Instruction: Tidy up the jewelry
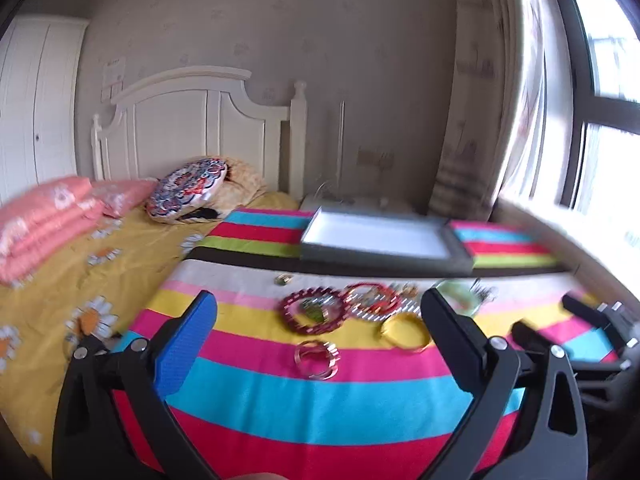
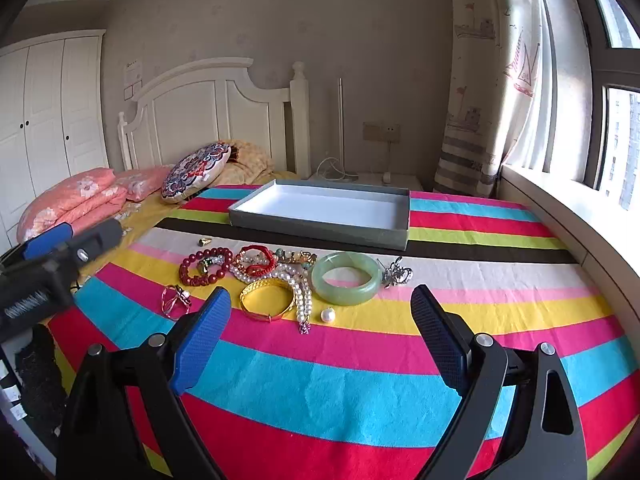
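Observation:
Several jewelry pieces lie on a striped cloth (image 2: pixel 360 380): a green jade bangle (image 2: pixel 346 283), a gold bangle (image 2: pixel 267 299), a red bead bracelet (image 2: pixel 204 266), a white pearl strand (image 2: pixel 302 298), a loose pearl (image 2: pixel 328 315), a silver brooch (image 2: pixel 397 273) and a pink wire ring (image 2: pixel 175 301). A shallow grey tray (image 2: pixel 320 227) with a white floor sits behind them. My right gripper (image 2: pixel 320 320) is open, just short of the jewelry. My left gripper (image 1: pixel 320 324) is open over the blurred red bracelet (image 1: pixel 314 310) and gold bangle (image 1: pixel 405 332).
A bed with a yellow flowered sheet (image 1: pixel 80 280), pink quilts (image 2: pixel 72 204) and a patterned round cushion (image 2: pixel 196 172) lies to the left. A windowsill (image 2: pixel 580 216) and curtain (image 2: pixel 492 80) run along the right. A white nightstand (image 2: pixel 384 180) stands behind the tray.

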The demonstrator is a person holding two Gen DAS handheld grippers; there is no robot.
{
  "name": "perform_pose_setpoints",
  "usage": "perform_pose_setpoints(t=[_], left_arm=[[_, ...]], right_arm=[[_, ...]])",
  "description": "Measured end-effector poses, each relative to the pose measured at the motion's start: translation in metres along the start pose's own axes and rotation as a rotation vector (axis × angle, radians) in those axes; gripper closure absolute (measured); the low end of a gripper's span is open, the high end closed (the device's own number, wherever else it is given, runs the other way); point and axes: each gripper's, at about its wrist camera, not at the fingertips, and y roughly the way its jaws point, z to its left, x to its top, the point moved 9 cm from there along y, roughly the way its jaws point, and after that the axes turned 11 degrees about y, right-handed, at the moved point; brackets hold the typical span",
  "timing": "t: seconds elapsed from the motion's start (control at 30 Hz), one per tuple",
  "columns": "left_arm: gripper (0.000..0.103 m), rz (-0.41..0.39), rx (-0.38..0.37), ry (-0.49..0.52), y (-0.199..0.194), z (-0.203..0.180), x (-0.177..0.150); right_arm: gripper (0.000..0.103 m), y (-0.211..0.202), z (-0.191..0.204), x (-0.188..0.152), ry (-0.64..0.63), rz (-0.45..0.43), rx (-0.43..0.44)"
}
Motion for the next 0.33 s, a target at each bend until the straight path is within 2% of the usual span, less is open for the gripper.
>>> perform_pose_setpoints(t=[0.1, 0.17, 0.33], left_arm=[[0.002, 0.041, -0.019, 0.002, 0.008, -0.001, -0.007], [0.002, 0.071, -0.043, 0.04, 0.012, -0.007, -0.01], [0.002, 0.028, -0.009, 0.104, 0.006, -0.015, -0.01]], right_arm=[[0.015, 0.0, 0.001, -0.001, 0.0, 0.0, -0.001], [0.015, 0.0, 0.0, -0.001, 0.0, 0.0, -0.001], [0.015, 0.0, 0.001, -0.004, 0.001, 0.004, -0.002]])
